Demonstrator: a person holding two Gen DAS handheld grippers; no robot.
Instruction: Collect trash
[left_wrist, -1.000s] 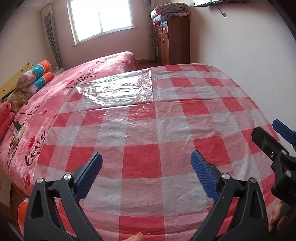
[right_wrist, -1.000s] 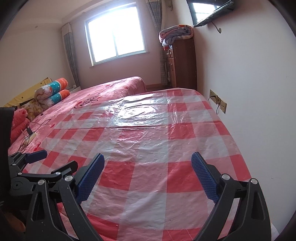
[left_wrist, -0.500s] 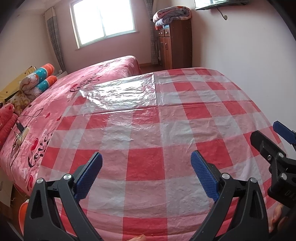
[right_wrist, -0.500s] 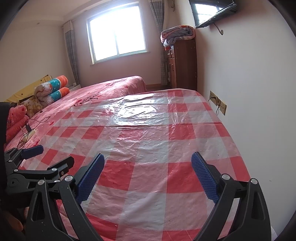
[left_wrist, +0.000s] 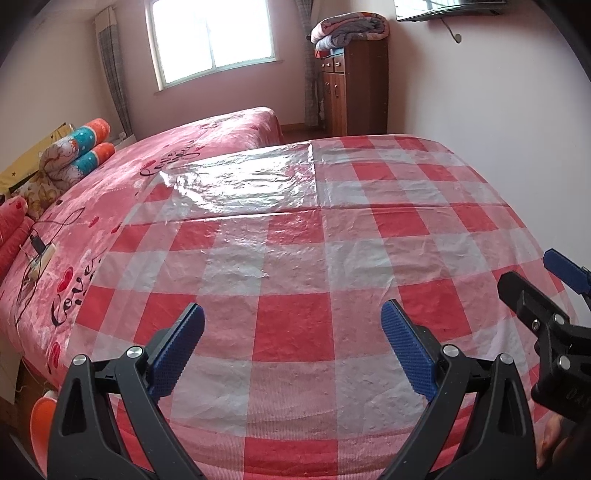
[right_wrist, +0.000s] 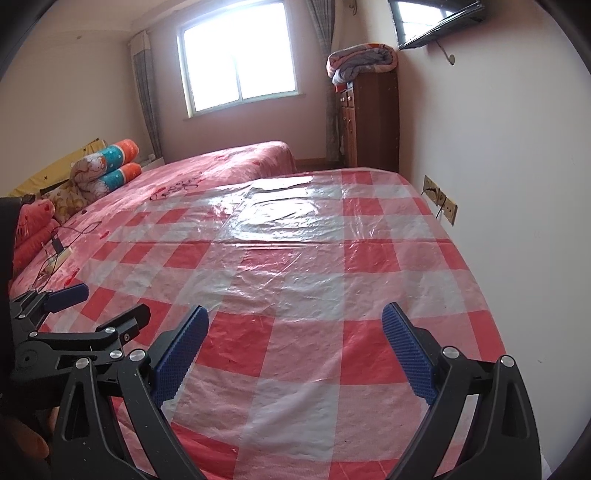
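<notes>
Left hand-held gripper (left_wrist: 291, 345) wide open, nothing between its blue pads, over the near edge of the checked plastic sheet (left_wrist: 295, 258). Right hand-held gripper (right_wrist: 295, 347) likewise spread and empty, just beside it. No trash in either view. Sheet covers a surface beside a pink bed (left_wrist: 110, 192). Farther: cabinet (right_wrist: 373, 122), window (right_wrist: 236, 55).
</notes>
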